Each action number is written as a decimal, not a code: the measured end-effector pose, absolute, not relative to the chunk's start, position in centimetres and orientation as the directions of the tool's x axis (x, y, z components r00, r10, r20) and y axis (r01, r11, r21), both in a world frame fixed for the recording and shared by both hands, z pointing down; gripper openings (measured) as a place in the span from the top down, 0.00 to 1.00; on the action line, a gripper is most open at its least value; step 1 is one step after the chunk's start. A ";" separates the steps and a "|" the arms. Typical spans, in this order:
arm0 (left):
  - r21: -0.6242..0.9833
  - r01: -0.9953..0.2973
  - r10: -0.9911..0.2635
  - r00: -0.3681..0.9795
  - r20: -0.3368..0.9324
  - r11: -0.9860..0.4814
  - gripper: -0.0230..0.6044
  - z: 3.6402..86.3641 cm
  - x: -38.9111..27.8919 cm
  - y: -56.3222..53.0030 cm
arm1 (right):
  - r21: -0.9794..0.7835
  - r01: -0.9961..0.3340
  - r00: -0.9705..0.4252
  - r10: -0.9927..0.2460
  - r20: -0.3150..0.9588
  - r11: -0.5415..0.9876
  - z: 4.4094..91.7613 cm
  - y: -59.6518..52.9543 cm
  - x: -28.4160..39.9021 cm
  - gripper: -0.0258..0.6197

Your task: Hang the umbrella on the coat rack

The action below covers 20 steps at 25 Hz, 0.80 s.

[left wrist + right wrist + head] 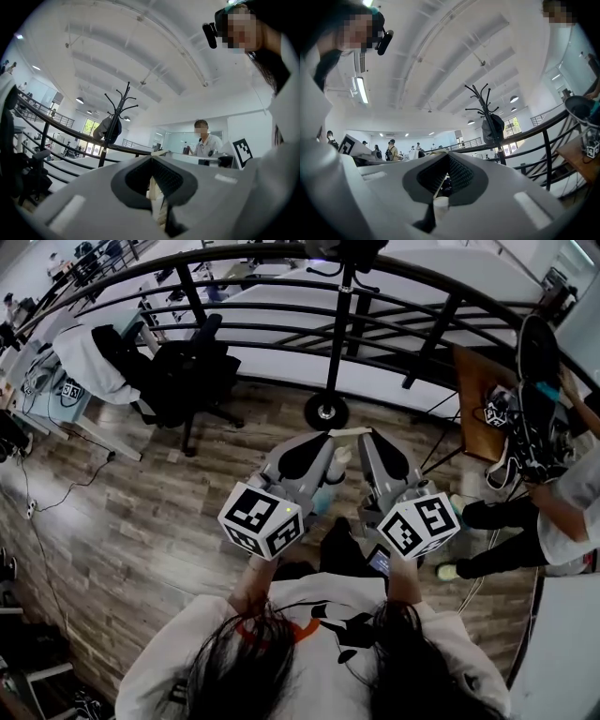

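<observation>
The black coat rack stands straight ahead of me, its round base (326, 412) on the wooden floor by the railing. Its hooked top (121, 99) (480, 99) shows in both gripper views, with a dark bundle (108, 129) (493, 129) hanging from it. I hold both grippers side by side, tips towards the rack. A pale cream umbrella (338, 458) lies between them. The left gripper (314, 439) (152, 161) is shut on cream fabric (157, 199). The right gripper (375, 437) (447, 157) is shut too, with a white round end (440, 206) showing under its jaws.
A black curved railing (281, 292) runs behind the rack. A black office chair (187, 371) stands at left, next to a desk with a white garment (89, 362). At right are a cluttered wooden table (478, 399) and a standing person (562, 512).
</observation>
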<state>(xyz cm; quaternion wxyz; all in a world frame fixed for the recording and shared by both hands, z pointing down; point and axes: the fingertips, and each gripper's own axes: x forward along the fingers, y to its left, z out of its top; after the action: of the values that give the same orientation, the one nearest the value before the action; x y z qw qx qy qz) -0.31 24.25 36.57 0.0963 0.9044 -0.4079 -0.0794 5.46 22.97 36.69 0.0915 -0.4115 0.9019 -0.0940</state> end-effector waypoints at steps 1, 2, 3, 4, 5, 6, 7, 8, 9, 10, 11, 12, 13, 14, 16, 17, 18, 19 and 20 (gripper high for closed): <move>0.238 -0.725 -0.755 0.653 -0.064 -0.647 0.96 36.6 -0.1 23.7 | -0.248 -0.722 -0.647 -0.757 -0.090 0.646 36.7 22.3 5.7 0.93; 0.235 -0.727 -0.757 0.650 -0.064 -0.645 0.96 36.5 0.1 23.0 | -0.251 -0.718 -0.650 -0.754 -0.092 0.649 36.7 21.5 5.9 0.93; 0.232 -0.730 -0.759 0.647 -0.065 -0.643 0.96 36.4 0.3 22.4 | -0.252 -0.714 -0.654 -0.751 -0.094 0.654 36.6 20.8 6.1 0.93; 0.229 -0.734 -0.763 0.643 -0.067 -0.639 0.96 36.3 0.5 21.7 | -0.250 -0.709 -0.659 -0.746 -0.095 0.659 36.5 20.0 6.3 0.93; 0.229 -0.738 -0.767 0.638 -0.070 -0.634 0.96 36.2 0.7 20.9 | -0.247 -0.705 -0.665 -0.740 -0.096 0.665 36.4 19.2 6.5 0.93; 0.230 -0.743 -0.772 0.631 -0.073 -0.629 0.96 36.1 1.0 20.0 | -0.242 -0.699 -0.672 -0.734 -0.097 0.672 36.3 18.2 6.7 0.93; 0.231 -0.748 -0.778 0.624 -0.075 -0.622 0.96 36.1 1.3 19.1 | -0.239 -0.694 -0.679 -0.728 -0.096 0.679 36.2 17.3 7.0 0.93; 0.233 -0.753 -0.783 0.617 -0.075 -0.615 0.96 36.0 1.6 18.1 | -0.236 -0.689 -0.685 -0.722 -0.095 0.685 36.1 16.3 7.3 0.93; 0.233 -0.759 -0.789 0.610 -0.075 -0.608 0.96 35.9 2.0 17.1 | -0.235 -0.684 -0.691 -0.716 -0.094 0.691 36.1 15.3 7.6 0.93; 0.234 -0.764 -0.794 0.603 -0.074 -0.602 0.96 35.8 2.4 16.1 | -0.235 -0.679 -0.697 -0.711 -0.092 0.696 36.0 14.3 8.1 0.93; 0.235 -0.768 -0.799 0.597 -0.074 -0.595 0.96 35.7 2.8 15.1 | -0.234 -0.674 -0.702 -0.706 -0.090 0.700 35.8 13.3 8.5 0.93; 0.235 -0.773 -0.804 0.590 -0.074 -0.589 0.96 35.6 3.3 14.0 | -0.233 -0.670 -0.707 -0.701 -0.089 0.705 35.7 12.2 9.0 0.93; 0.234 -0.778 -0.808 0.584 -0.075 -0.584 0.96 35.4 3.7 13.0 | -0.230 -0.664 -0.713 -0.695 -0.090 0.711 35.5 11.2 9.4 0.93; 0.233 -0.782 -0.813 0.577 -0.076 -0.577 0.96 35.3 4.2 12.0 | -0.226 -0.659 -0.719 -0.689 -0.091 0.717 35.4 10.2 9.9 0.93; 0.232 -0.792 -0.822 0.565 -0.077 -0.566 0.96 35.2 5.1 10.1 | -0.219 -0.649 -0.729 -0.678 -0.092 0.728 35.3 8.3 10.7 0.93; 0.232 -0.795 -0.825 0.560 -0.077 -0.561 0.96 35.2 5.5 9.1 | -0.216 -0.645 -0.734 -0.673 -0.092 0.733 35.2 7.3 11.2 0.93; 0.233 -0.797 -0.828 0.556 -0.076 -0.557 0.96 35.2 6.0 8.3 | -0.215 -0.641 -0.738 -0.669 -0.092 0.737 35.2 6.4 11.6 0.93; 0.235 -0.799 -0.830 0.553 -0.077 -0.554 0.96 35.2 6.4 7.4 | -0.215 -0.636 -0.742 -0.664 -0.093 0.741 35.2 5.5 12.0 0.93; 0.239 -0.800 -0.832 0.549 -0.078 -0.550 0.96 35.2 6.8 6.6 | -0.216 -0.632 -0.746 -0.660 -0.094 0.745 35.2 4.6 12.4 0.93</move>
<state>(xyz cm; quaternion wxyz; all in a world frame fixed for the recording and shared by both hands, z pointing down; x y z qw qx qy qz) 6.84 6.63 35.17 0.0880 0.8757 -0.4659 -0.0912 12.35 4.63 35.20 0.0822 -0.3471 0.9303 -0.0853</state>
